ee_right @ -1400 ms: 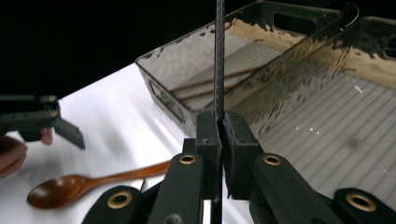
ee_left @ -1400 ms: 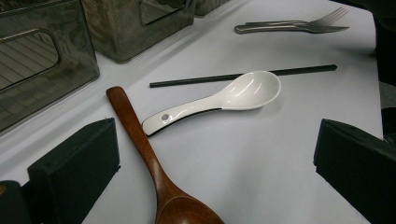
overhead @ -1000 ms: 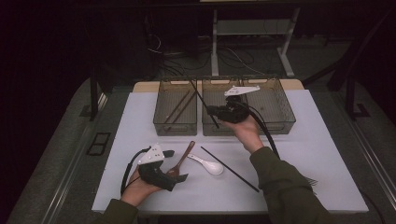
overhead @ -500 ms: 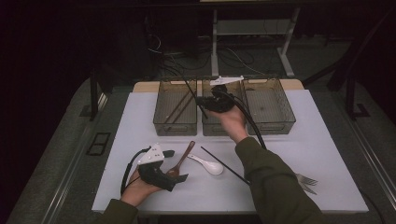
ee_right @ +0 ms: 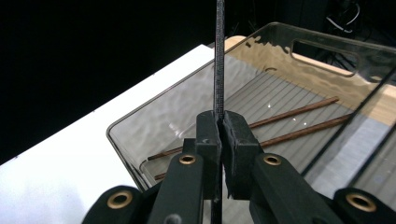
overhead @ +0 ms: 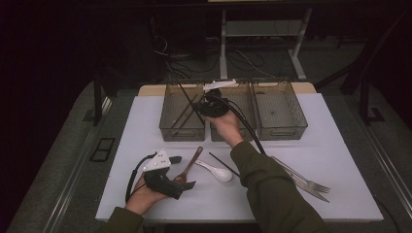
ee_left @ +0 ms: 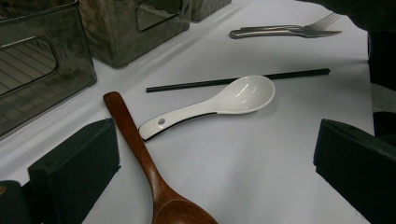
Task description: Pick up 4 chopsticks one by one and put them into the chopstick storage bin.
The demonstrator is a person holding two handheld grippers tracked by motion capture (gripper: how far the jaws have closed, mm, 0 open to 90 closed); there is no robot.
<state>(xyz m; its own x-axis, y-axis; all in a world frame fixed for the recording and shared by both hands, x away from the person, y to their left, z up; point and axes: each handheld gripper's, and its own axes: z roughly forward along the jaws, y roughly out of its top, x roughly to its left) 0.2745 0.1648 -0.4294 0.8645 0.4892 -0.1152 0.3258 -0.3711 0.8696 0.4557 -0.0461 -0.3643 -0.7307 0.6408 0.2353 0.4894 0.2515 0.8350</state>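
We looked hard for words, numbers, names and signs, and we cannot read any here.

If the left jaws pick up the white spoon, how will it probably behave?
The white spoon looks glazed and glossy, so it is probably slippery and breakable. Its curved bowl may rock when pushed. The handle rests against the wooden spoon, which might shift too.
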